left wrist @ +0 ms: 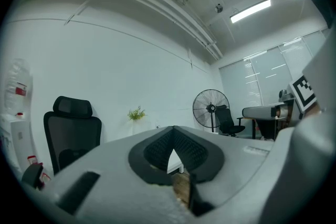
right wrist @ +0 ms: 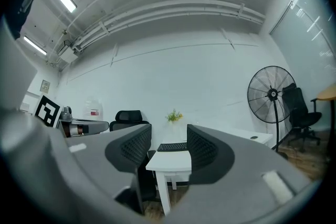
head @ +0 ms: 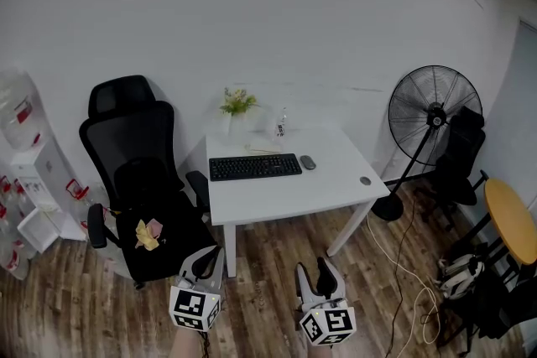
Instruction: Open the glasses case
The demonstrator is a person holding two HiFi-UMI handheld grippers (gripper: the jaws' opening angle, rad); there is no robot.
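A white desk stands by the far wall, well ahead of both grippers. On it lie a black keyboard and, just right of that, a small dark oval object; I cannot tell if it is the glasses case. Another small dark item sits near the desk's right edge. My left gripper hangs low over the floor at the bottom, and its jaws meet at the tips, empty. To its right my right gripper is also low, open with nothing between its fingers.
A black office chair with a yellow cloth on its seat stands left of the desk. A standing fan, a second chair and a round wooden table are to the right. Cables trail on the floor.
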